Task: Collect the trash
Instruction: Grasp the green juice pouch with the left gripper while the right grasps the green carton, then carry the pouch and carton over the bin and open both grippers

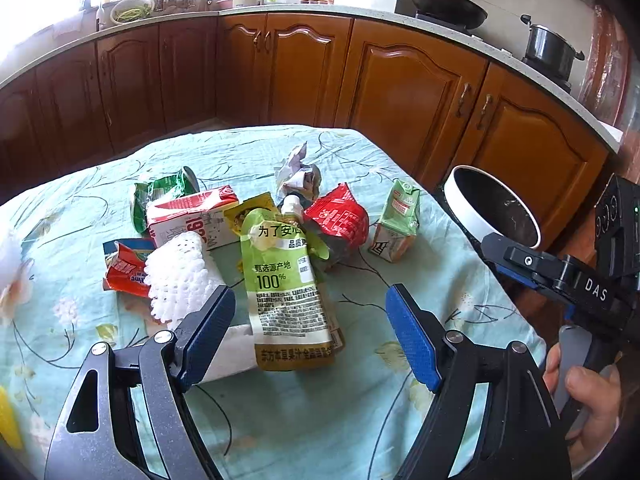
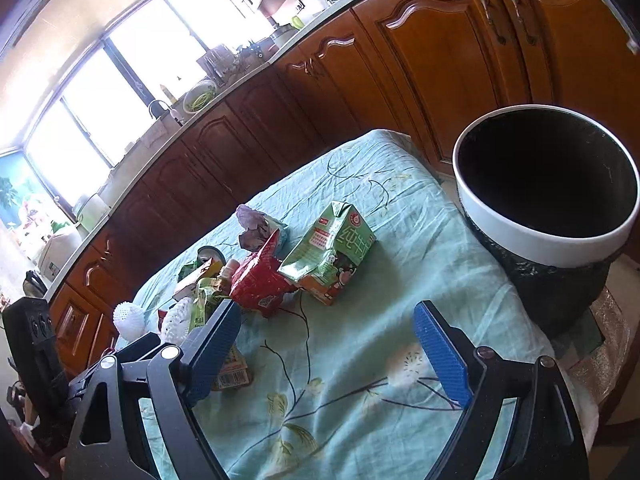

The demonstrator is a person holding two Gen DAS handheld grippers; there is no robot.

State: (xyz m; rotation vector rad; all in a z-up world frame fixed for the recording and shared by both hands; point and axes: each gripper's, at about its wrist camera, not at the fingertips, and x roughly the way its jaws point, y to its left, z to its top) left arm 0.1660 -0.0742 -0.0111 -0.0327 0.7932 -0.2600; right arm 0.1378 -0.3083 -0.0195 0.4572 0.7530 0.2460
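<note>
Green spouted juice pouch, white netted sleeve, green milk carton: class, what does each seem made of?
Green spouted juice pouch: glossy flexible plastic film, probably; it wrinkles and shines. White netted sleeve: soft foam mesh, judging by its puffy holes. Green milk carton: coated paperboard, with creased folds.

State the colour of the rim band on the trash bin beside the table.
White, above a dark body; the trash bin shows best in the right wrist view.

Home kitchen. Wooden cabinets (image 1: 404, 92) run under a pale countertop (image 1: 280, 10) carrying a wok (image 1: 444, 2), a pot (image 1: 550, 50) and a sink tap (image 2: 158, 106) beneath bright windows (image 2: 120, 92).
</note>
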